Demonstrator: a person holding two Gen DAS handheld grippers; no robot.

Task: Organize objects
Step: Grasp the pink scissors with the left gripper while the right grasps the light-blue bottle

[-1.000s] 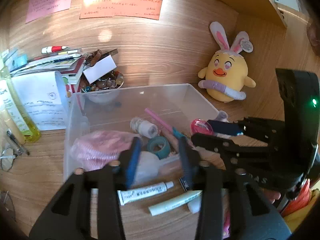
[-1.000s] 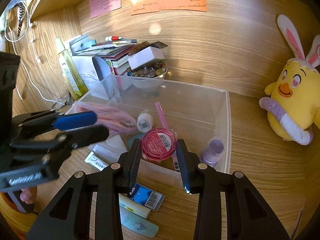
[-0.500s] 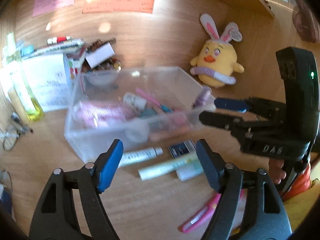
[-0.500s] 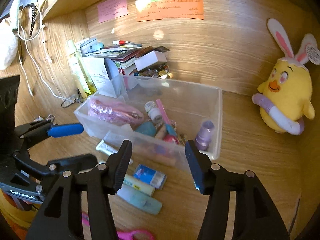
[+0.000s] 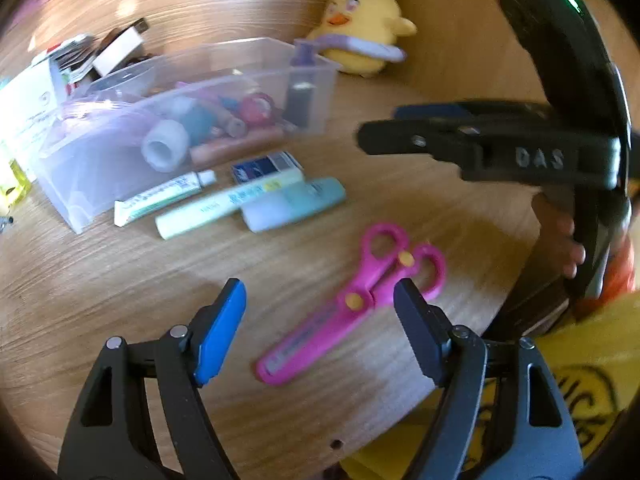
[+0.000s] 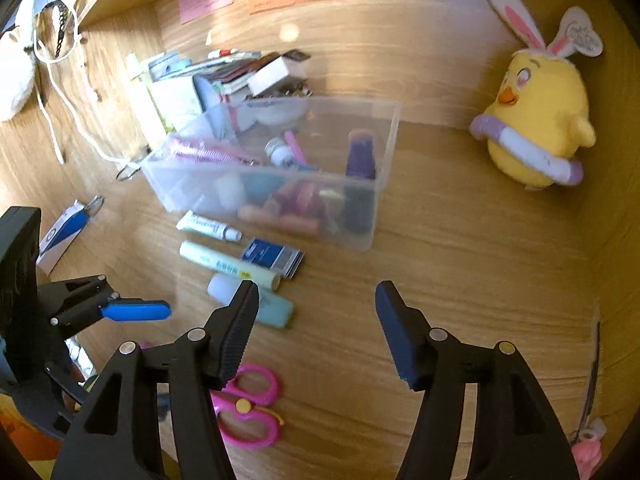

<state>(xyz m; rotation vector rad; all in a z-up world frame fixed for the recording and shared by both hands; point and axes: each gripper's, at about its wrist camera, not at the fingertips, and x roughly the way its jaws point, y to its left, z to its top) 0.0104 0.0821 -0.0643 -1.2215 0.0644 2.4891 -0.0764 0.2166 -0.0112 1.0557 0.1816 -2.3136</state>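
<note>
A clear plastic bin (image 5: 100, 184) (image 6: 372, 184) on the wooden desk holds several small items, among them a round red tin (image 5: 256, 106) and a purple bottle (image 6: 360, 152). In front of it lie a white tube (image 5: 160, 196) (image 6: 208, 226), a pale green tube (image 5: 224, 204) (image 6: 224, 264), a teal tube (image 5: 292, 204) (image 6: 276, 310) and a blue packet (image 5: 264, 168) (image 6: 272, 258). Pink scissors (image 5: 344, 304) (image 6: 248, 404) lie nearest. My left gripper (image 5: 320, 328) is open and empty above the scissors. My right gripper (image 6: 316, 328) is open and empty, pulled back from the bin.
A yellow bunny-eared plush chick (image 5: 360, 20) (image 6: 536, 120) sits against the back wall, right of the bin. Stacked books and boxes (image 6: 224, 76) stand behind the bin at left. A blue-and-white box (image 6: 64, 232) lies at the far left. The desk's front edge curves close beneath both grippers.
My right gripper let go of the red tin, which now lies in the bin. Both grippers opened wide and pulled back toward the desk's front edge; the pink scissors came into view.
</note>
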